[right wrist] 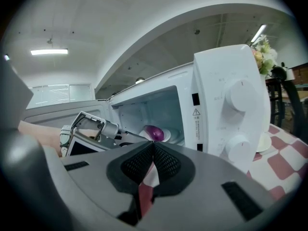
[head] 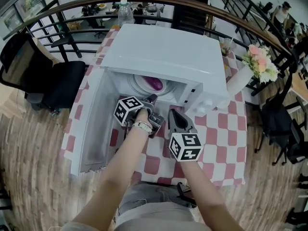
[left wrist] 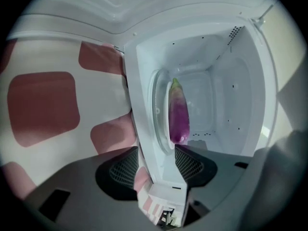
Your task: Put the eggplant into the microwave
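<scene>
A purple eggplant (head: 154, 83) lies on the white turntable plate (head: 142, 86) inside the open white microwave (head: 163, 52). In the left gripper view the eggplant (left wrist: 178, 114) sits just beyond my jaws, apart from them. My left gripper (head: 152, 100) is at the mouth of the cavity and stands open (left wrist: 158, 166), with only the microwave's front sill between its pads. My right gripper (head: 174, 113) hovers in front of the microwave, its pads pressed together (right wrist: 153, 160) on nothing. From the right gripper view I see the eggplant (right wrist: 154, 133) and the left gripper (right wrist: 96, 129).
The microwave door (head: 94, 129) hangs open to the left over the red-and-white checked table (head: 226, 134). The control panel with two knobs (right wrist: 238, 95) is at the right. A flower vase (head: 260, 64), a water bottle (head: 125, 11) and black chairs (head: 53, 85) stand around.
</scene>
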